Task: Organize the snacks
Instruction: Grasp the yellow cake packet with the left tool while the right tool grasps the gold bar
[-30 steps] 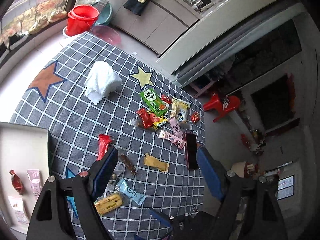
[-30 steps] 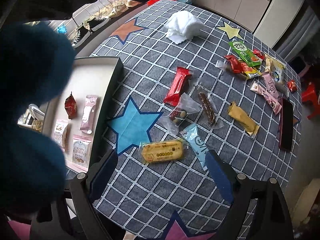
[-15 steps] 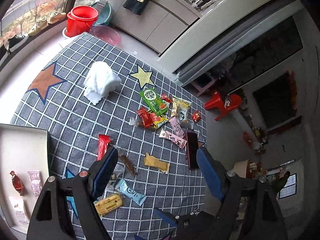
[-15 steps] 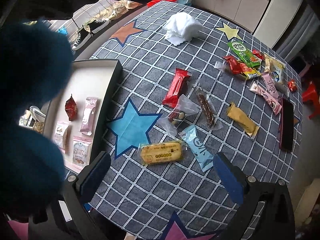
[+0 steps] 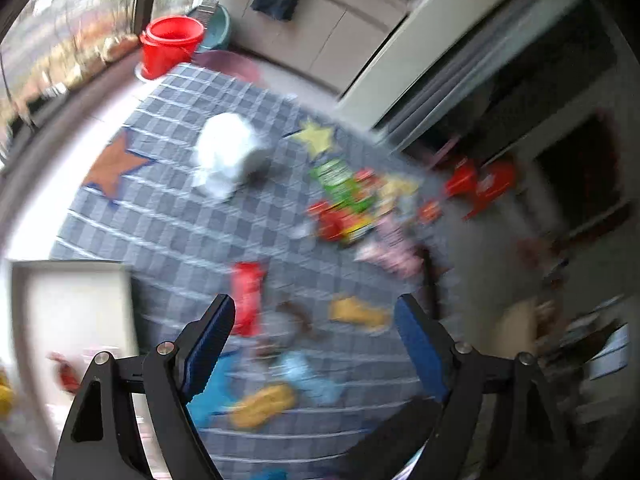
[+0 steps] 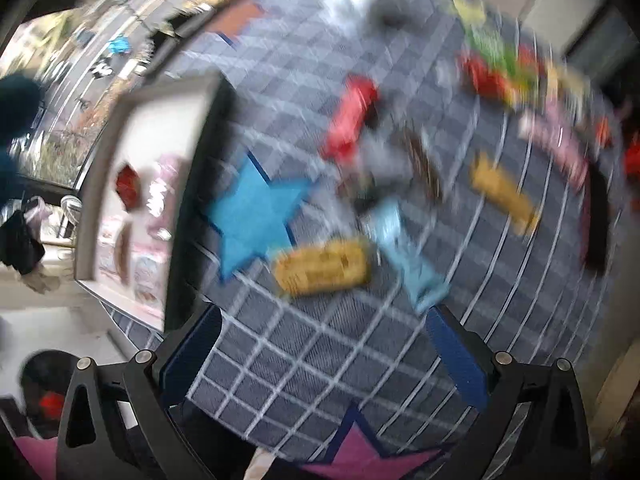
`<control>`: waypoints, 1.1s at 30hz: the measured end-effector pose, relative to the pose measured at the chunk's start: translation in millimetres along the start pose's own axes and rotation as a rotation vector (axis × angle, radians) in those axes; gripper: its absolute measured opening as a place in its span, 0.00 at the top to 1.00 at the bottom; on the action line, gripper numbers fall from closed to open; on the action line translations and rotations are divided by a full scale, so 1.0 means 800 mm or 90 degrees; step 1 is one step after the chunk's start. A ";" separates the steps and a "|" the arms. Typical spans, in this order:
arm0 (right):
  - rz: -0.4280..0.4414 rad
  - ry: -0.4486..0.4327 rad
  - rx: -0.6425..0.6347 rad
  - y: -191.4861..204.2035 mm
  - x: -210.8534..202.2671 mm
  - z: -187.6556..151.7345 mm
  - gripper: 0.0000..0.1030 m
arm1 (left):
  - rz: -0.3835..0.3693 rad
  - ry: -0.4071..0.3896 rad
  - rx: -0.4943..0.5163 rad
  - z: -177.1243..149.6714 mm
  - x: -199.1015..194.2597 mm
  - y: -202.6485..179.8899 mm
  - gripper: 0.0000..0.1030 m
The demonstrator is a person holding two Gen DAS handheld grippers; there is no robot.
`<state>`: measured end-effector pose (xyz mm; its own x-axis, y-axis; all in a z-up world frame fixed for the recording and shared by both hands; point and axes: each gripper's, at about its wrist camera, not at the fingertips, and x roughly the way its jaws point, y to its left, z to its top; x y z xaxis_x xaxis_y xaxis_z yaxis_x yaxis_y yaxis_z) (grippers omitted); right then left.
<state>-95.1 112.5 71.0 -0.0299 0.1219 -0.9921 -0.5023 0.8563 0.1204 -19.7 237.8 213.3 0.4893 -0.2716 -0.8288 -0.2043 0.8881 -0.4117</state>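
In the left wrist view, we hold the left gripper (image 5: 312,332) above the near part of the table (image 5: 168,216), jaws spread wide and empty. The picture is smeared, so wrappers read only as colour patches. We judge the height is kept to survey the loose snacks. The tray (image 5: 72,280) sits at the table's left edge, a few packets in it, presumably the sorted ones. A red bar (image 5: 246,296) lies just ahead of the left finger, long axis running away from us. A yellow pack (image 5: 264,400) lies between the fingers, nearer us, long axis slanting up to the right.

In the right wrist view, the right gripper (image 6: 320,344) also hangs over the table with jaws wide and nothing between them. The yellow pack (image 6: 320,266) lies just ahead of the fingers, long axis across the view, beside a light blue pack (image 6: 404,248) that slants down to the right. We judge the wide opening suits taking the yellow pack across its short side. The tray (image 6: 160,92) is to the left.
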 end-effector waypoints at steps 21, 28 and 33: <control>-0.014 0.086 0.208 -0.229 0.048 -0.024 0.00 | 0.204 0.229 0.401 -0.179 0.190 -0.016 0.18; -0.108 0.029 0.047 -0.239 0.038 0.076 0.00 | 0.208 0.251 0.363 -0.179 0.202 0.001 0.18; -0.142 0.024 -0.084 -0.235 0.054 0.128 0.00 | 0.192 0.254 0.348 -0.180 0.209 0.009 0.17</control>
<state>86.1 8.3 8.8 0.0630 -0.0839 -0.9945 -0.6079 0.7871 -0.1049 -61.5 145.4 17.2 0.1113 -0.0088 -0.9937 0.2213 0.9751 0.0161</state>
